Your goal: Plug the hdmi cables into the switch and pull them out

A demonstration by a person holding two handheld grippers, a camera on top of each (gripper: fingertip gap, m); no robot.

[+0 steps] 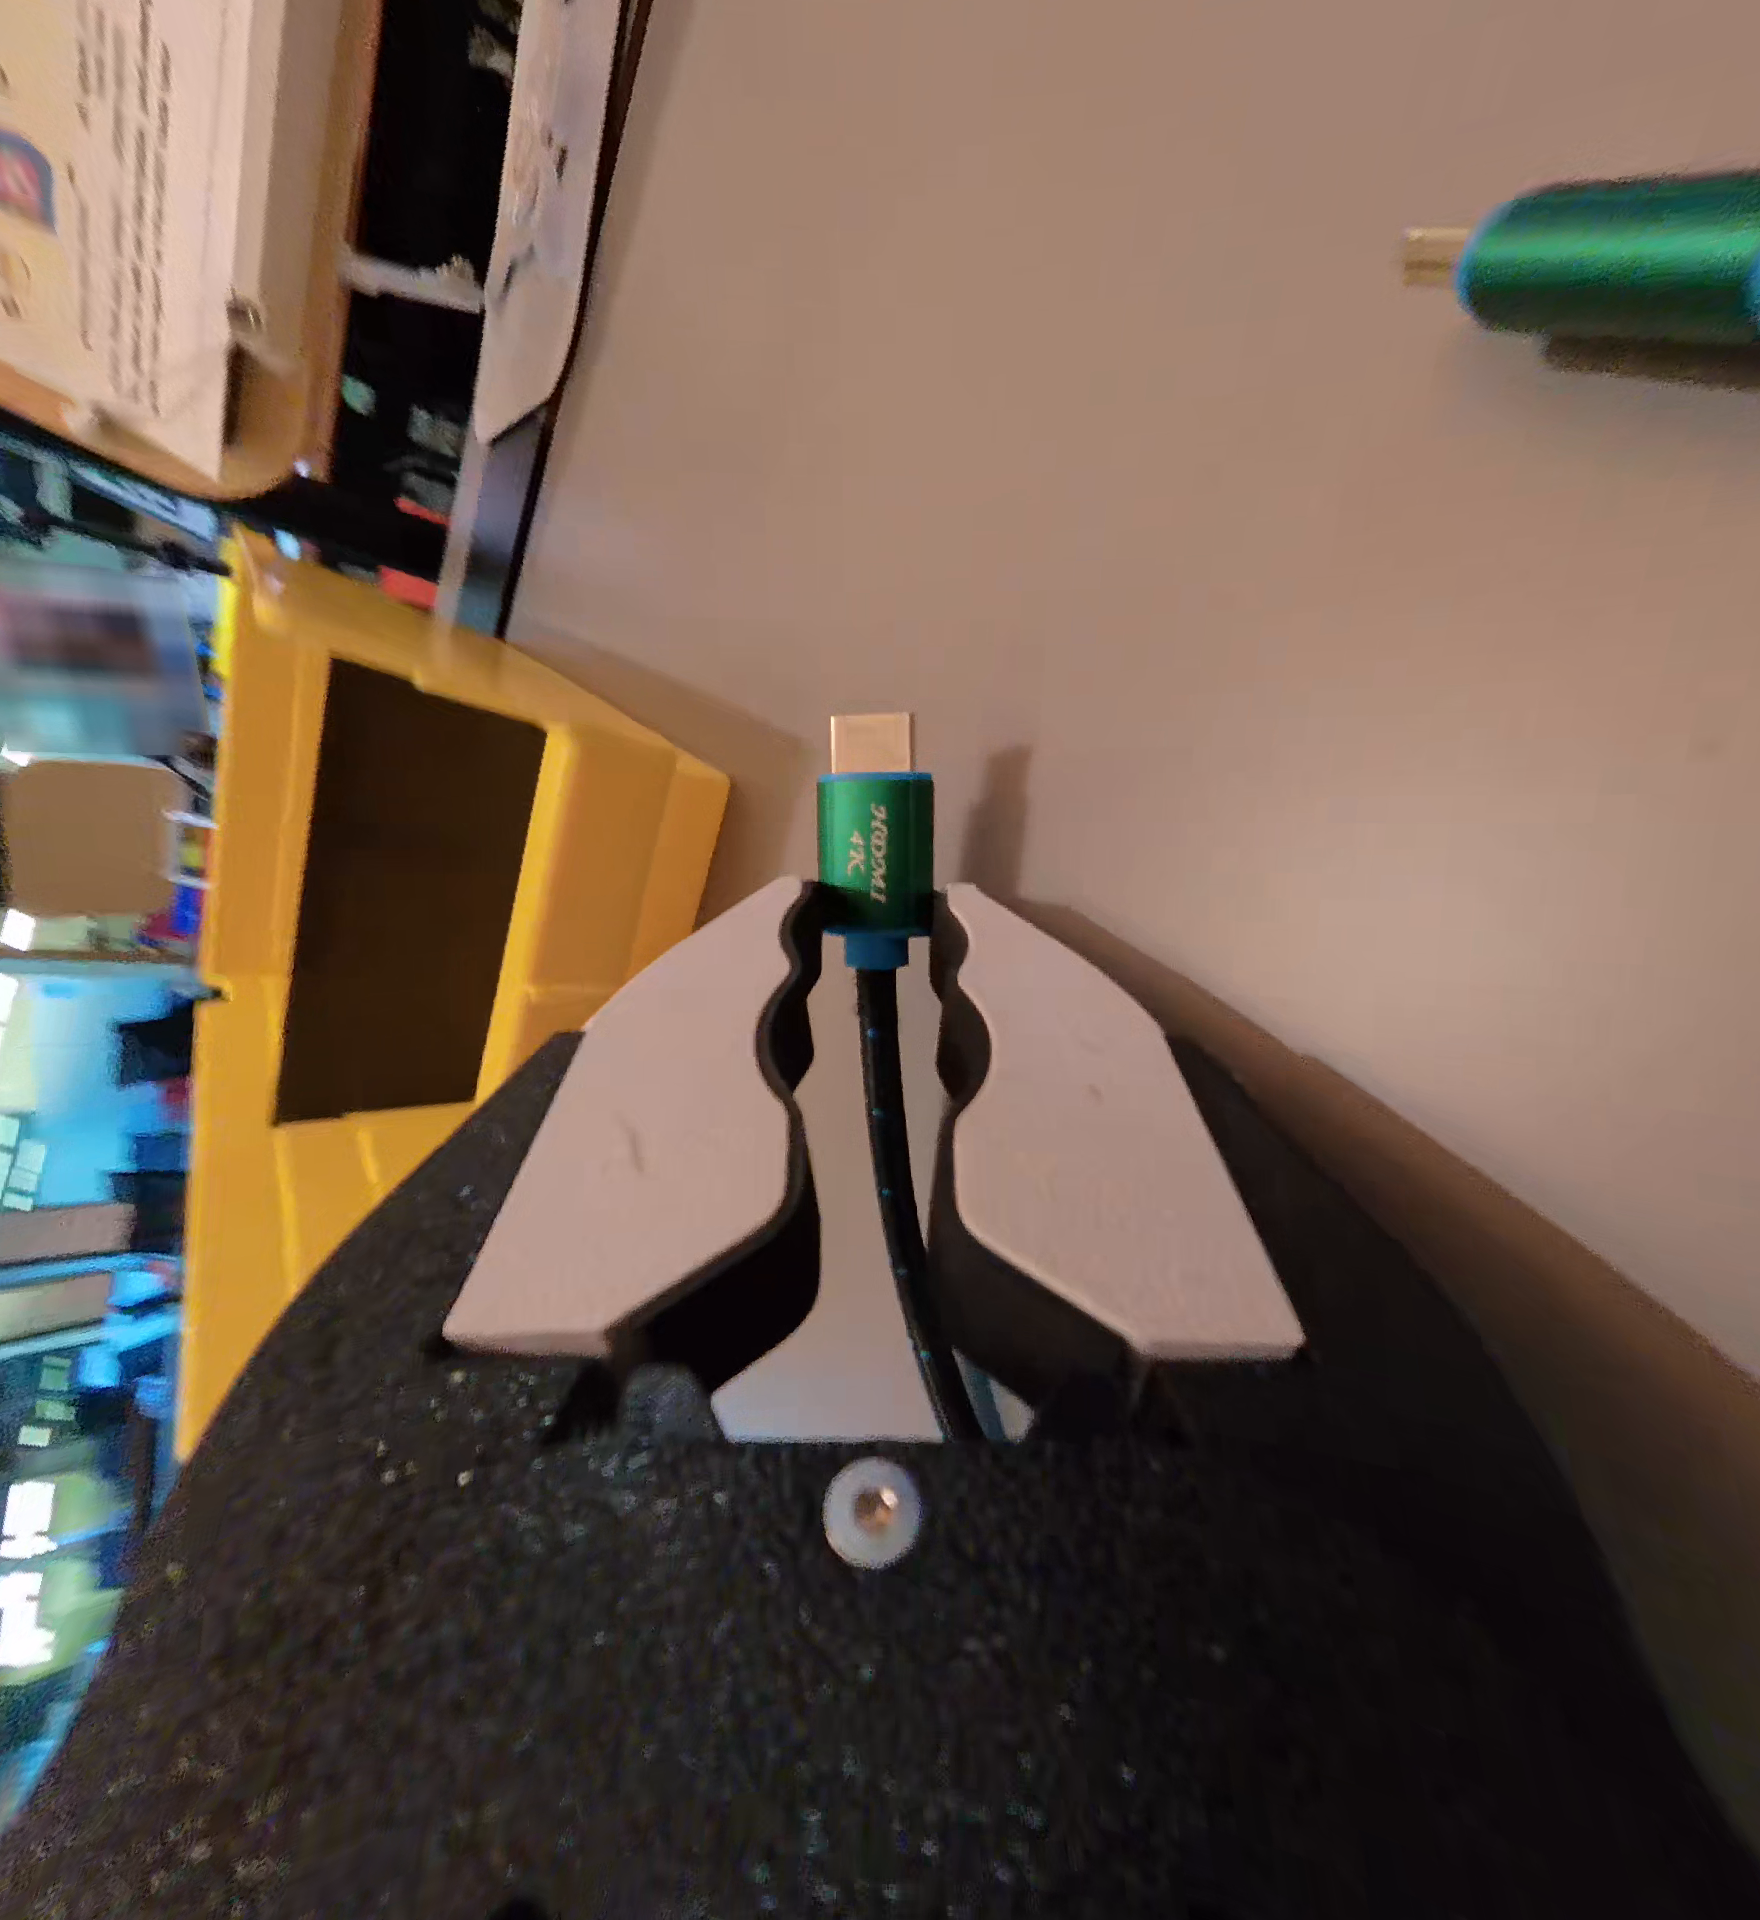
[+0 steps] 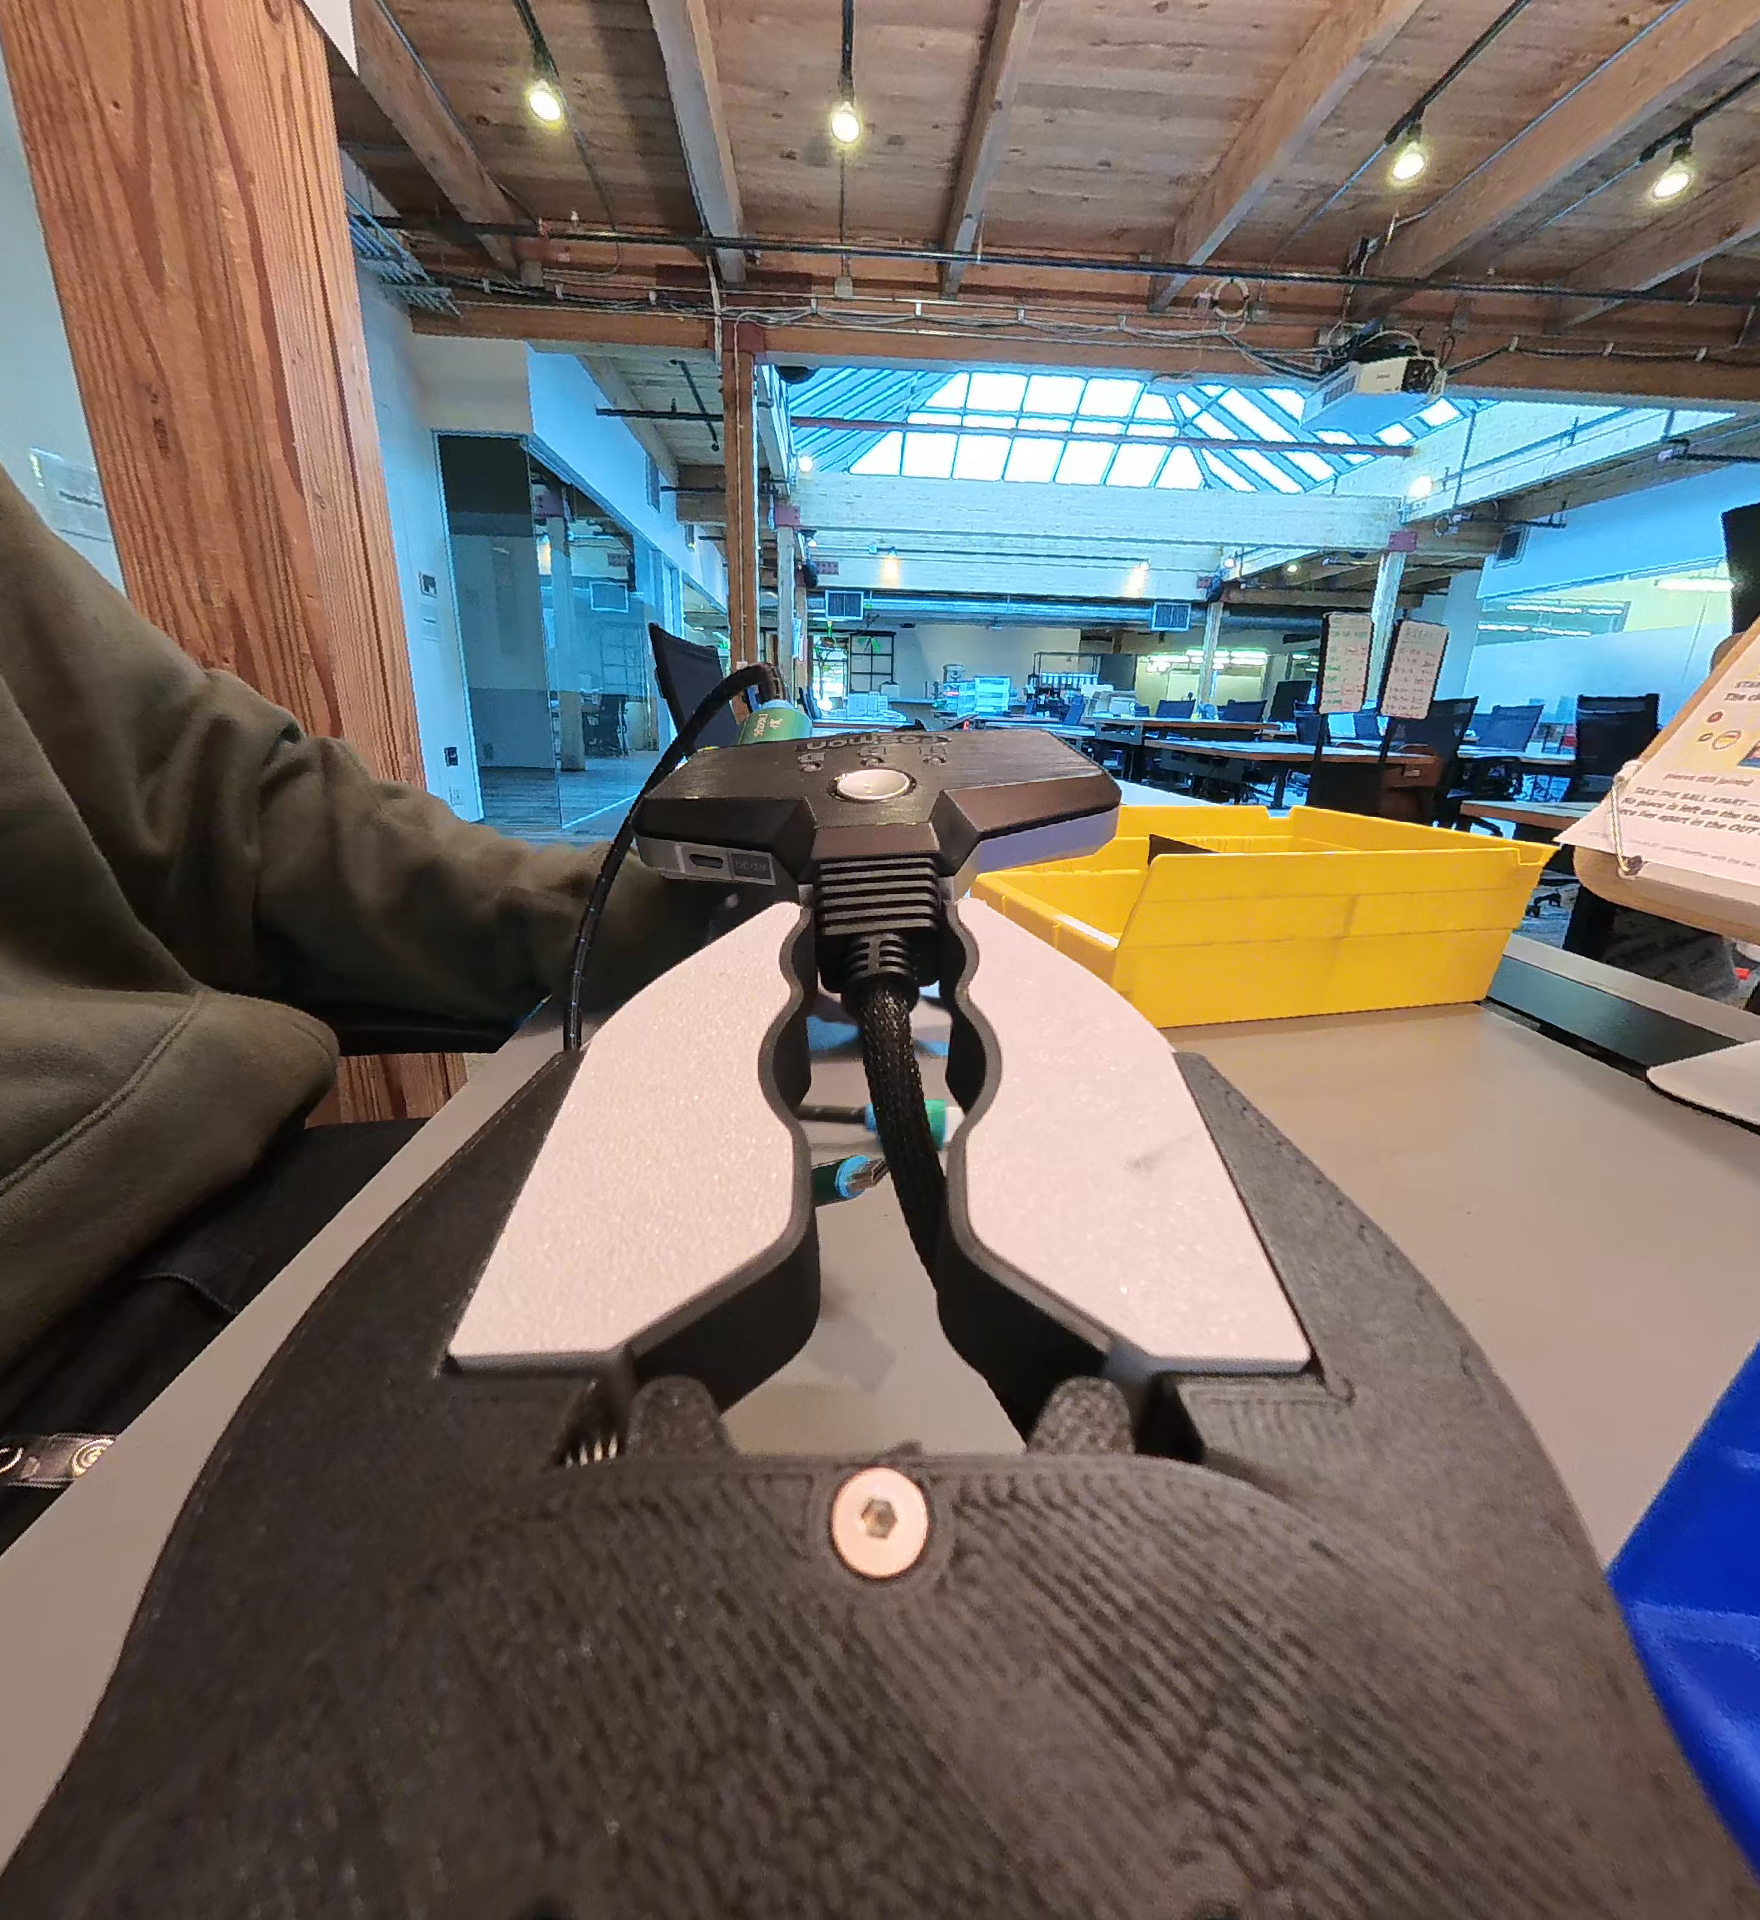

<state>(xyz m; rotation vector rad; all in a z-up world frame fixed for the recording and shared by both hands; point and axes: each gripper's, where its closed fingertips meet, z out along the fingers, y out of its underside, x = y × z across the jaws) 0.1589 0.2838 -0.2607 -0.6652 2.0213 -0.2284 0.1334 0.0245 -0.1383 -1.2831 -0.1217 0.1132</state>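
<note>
Grey-padded fingers of the left gripper are clamped on the green metal shell of an HDMI plug, seen in the left wrist view. Its black braided cable runs back between the fingers toward the camera. The plug's silver tip points forward, free in the air above the grey counter, which appears turned on its side in this view. Farther off, at the upper right edge, a second green HDMI plug lies on the counter, blurred, its gold tip bare. A yellow bin stands at the counter's far side to the left, and beyond it a board with printed sheets.

In the right wrist view, the right gripper is closed on the ribbed black collar where a thick black braided lead leaves the switch. The switch, a flat black box with a round silver button on top, is held raised above the counter. Below the fingers, loose green plug ends lie on the counter, partly hidden. A thin black cable arcs up to a green plug at the switch's far left side; I cannot tell whether that plug is seated. A person's olive-green sleeve fills the left. To the right sit the yellow bin and, close by, a blue bin.
</note>
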